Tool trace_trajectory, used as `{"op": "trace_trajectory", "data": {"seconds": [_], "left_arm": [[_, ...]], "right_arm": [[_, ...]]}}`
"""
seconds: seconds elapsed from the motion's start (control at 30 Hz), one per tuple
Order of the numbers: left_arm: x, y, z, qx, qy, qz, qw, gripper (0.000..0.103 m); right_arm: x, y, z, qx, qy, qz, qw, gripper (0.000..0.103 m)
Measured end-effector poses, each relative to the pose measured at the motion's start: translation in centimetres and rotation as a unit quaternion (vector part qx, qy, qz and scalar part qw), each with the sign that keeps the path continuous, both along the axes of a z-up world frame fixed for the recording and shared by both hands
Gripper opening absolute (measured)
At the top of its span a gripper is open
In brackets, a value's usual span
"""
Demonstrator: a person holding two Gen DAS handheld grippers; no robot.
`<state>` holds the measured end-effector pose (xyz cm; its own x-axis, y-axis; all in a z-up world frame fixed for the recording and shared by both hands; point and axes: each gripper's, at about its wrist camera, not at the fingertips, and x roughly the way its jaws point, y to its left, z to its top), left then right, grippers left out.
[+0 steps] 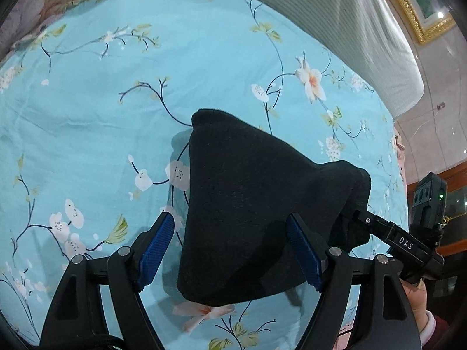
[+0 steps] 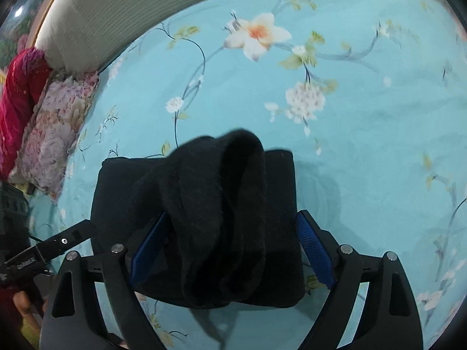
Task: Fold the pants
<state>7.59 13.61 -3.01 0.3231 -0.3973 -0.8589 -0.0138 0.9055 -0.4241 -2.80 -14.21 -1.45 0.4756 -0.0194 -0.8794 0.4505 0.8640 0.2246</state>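
Observation:
The black pants (image 1: 245, 204) lie folded into a small bundle on the turquoise floral bedsheet (image 1: 116, 102). In the left wrist view my left gripper (image 1: 230, 227) is open, its blue pads (image 1: 154, 250) spread on either side of the bundle. The other gripper's finger (image 1: 379, 227) touches the bundle's right edge, where a flap is lifted. In the right wrist view the pants (image 2: 204, 218) sit between the wide-apart blue pads (image 2: 313, 250) of my right gripper (image 2: 230, 227), which is open. A thick fold of cloth stands up in the middle of the bundle. The left gripper's finger (image 2: 70, 239) shows at the left.
A white ribbed headboard (image 1: 364, 29) borders the bed's far side. A floral pillow (image 2: 55, 134) and a red cloth (image 2: 17, 102) lie at the bed's left in the right wrist view. A gold picture frame (image 1: 414, 14) hangs on the wall.

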Motion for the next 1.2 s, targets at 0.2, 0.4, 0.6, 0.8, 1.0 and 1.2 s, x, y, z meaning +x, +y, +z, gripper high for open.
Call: {"op": "trace_trajectory", "data": {"seconds": [0.2,0.4,0.6,0.8,1.0,1.2], "left_arm": [[0.4,-0.2,-0.8,0.000,0.010,-0.010,0.9999,0.080],[1.0,-0.4,-1.6,-0.004,0.021,-0.013,0.9997,0.080],[1.7,-0.5,-3.2,-0.008,0.030,-0.010,0.9995,0.079],[2.4,0.2,-5.4,-0.049,0.055,0.011,0.9972,0.065],[2.3,-0.8,-4.7,-0.048,0.045,-0.012,0.9978,0.043],[1.9,-1.0,-3.5,-0.043,0.029,-0.018,0.9985,0.029]], "right_arm": [[-0.8,-1.5,-1.7,0.048,-0.001,-0.007,0.999,0.087],[-2.2,-3.1,-3.0,0.100,-0.016,-0.005,0.995,0.056],[-3.0,-4.2,-3.4,0.142,-0.040,0.004,0.989,0.046],[-3.2,-4.4,-3.5,0.154,-0.053,0.013,0.987,0.044],[-3.1,-4.3,-3.5,0.155,-0.058,0.018,0.986,0.044],[-3.1,-3.6,-2.7,0.145,-0.065,0.032,0.987,0.042]]}}
